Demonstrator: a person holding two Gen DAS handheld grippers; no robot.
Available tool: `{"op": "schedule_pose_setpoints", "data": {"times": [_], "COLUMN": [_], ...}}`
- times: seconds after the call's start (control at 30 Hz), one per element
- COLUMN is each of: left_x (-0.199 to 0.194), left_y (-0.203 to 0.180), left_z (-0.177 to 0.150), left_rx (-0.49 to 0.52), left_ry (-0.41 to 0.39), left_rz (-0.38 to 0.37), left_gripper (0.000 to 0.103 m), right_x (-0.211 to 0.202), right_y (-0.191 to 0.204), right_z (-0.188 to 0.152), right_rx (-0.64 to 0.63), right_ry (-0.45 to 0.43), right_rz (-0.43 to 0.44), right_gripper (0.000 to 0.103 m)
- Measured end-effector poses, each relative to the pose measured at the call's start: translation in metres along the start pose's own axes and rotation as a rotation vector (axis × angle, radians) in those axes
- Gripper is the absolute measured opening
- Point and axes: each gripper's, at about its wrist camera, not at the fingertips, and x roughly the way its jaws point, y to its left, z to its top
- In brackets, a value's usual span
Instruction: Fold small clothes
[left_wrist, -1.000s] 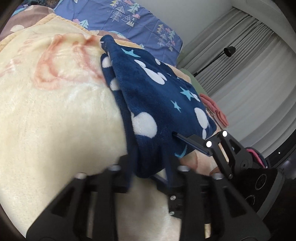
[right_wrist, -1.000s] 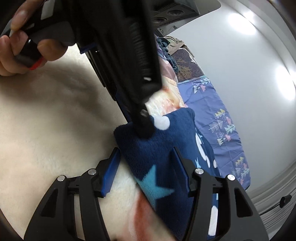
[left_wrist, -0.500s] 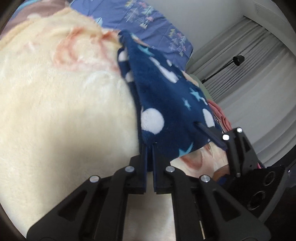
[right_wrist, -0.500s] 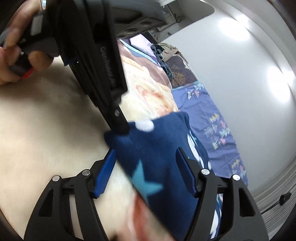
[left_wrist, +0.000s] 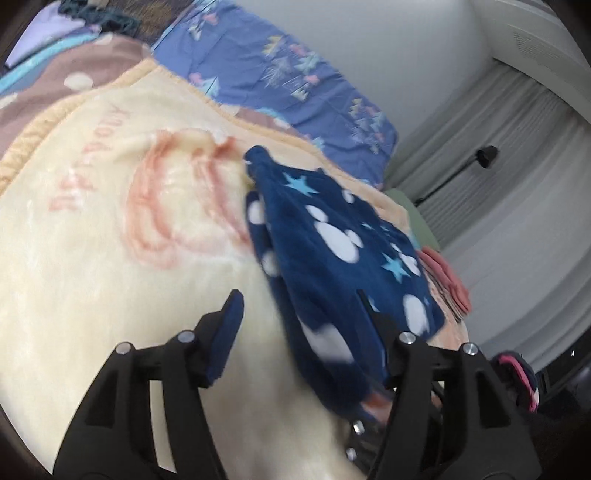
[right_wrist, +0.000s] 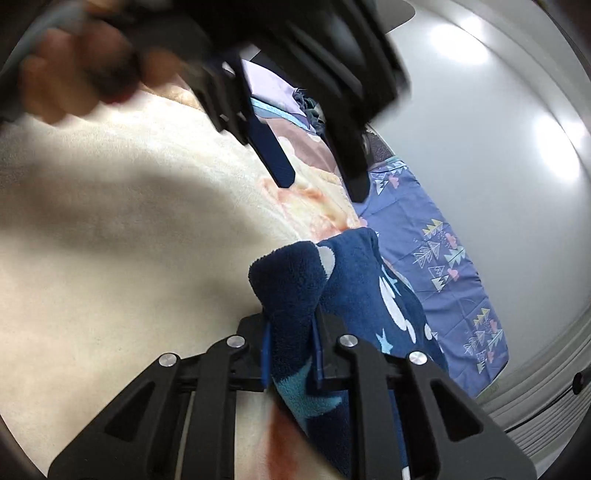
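right claw (right_wrist: 290, 345) pinched the near corner of the navy fleece (right_wrist: 369, 295) | fleece ran long toward 1 o'clock over the bed blanket (right_wrist: 110, 258) | left claw (left_wrist: 295, 325) gaped wide, fleece's near end between its fingers, not gripped

We see a navy fleece garment (left_wrist: 332, 258) with white mouse-head blobs and light blue stars at centre frame. Under it lies a cream blanket (left_wrist: 92, 258) with pink-orange print. At upper centre, a periwinkle sheet (left_wrist: 295, 74) carries small tree shapes. Both claws are black with blue pads (left_wrist: 225, 332).
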Motion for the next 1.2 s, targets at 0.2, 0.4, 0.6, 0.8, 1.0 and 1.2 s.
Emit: {"op": "schedule_pose_setpoints", "data": {"times": [0.2, 0.4, 0.6, 0.8, 1.0, 1.2], "left_x": [0.092, 0.078, 0.088, 0.094, 0.091, 0.09], "left_y": [0.022, 0.01, 0.034, 0.032, 0.033, 0.034], "left_z": [0.028, 0.034, 0.02, 0.021, 0.019, 0.018], "left_rx": [-0.094, -0.049, -0.099, -0.08, -0.076, -0.079], "left_ry": [0.126, 0.014, 0.012, 0.012, 0.013, 0.014], "left_rz": [-0.03, -0.101, -0.085, -0.061, -0.047, -0.051], "left_gripper": [0.059, 0.026, 0.031, 0.033, 0.038, 0.039], "right_x": [0.006, 0.001, 0.009, -0.002, -0.016, -0.015], "right_y": [-0.003, -0.011, 0.0, -0.036, -0.048, 0.014], "right_z": [0.001, 0.007, 0.003, 0.004, 0.005, -0.001], "right_rx": [0.013, 0.014, -0.023, 0.077, 0.154, -0.084], "right_ry": [0.009, 0.009, 0.011, 0.006, 0.01, 0.027], "right_rz": [0.018, 0.078, 0.086, 0.177, 0.159, 0.076], "right_gripper": [0.017, 0.015, 0.027, 0.042, 0.054, 0.062]}}
